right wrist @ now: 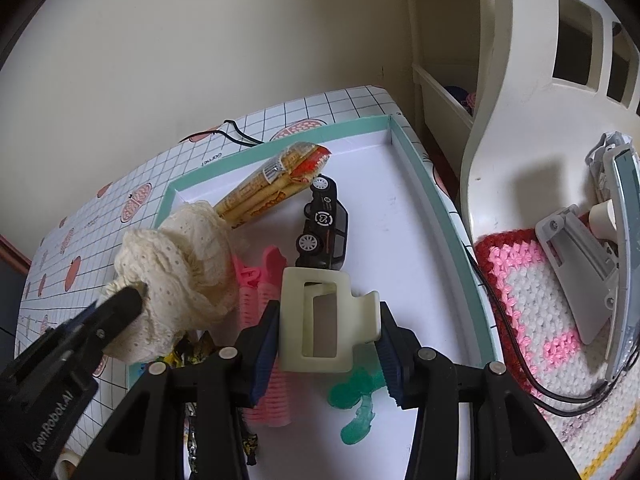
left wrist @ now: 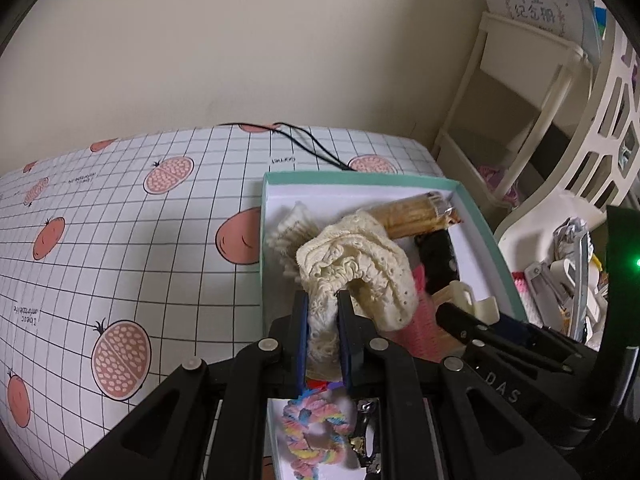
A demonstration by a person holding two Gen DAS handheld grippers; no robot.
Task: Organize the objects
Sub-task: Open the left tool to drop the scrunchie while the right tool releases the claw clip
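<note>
A teal-rimmed white box lies on the gridded fruit-print table. My left gripper is shut on a cream lace scrunchie, held above the box. My right gripper is shut on a cream hair claw clip, over the box. Inside the box lie a snack stick packet, a black toy car, pink hair rollers, a green figure and a pastel rainbow rope tie.
A white slotted basket stands to the right of the box, holding a crocheted pink-and-white mat and a grey stapler-like tool. A black cable runs across the table behind the box. A white shelf rack stands by the wall.
</note>
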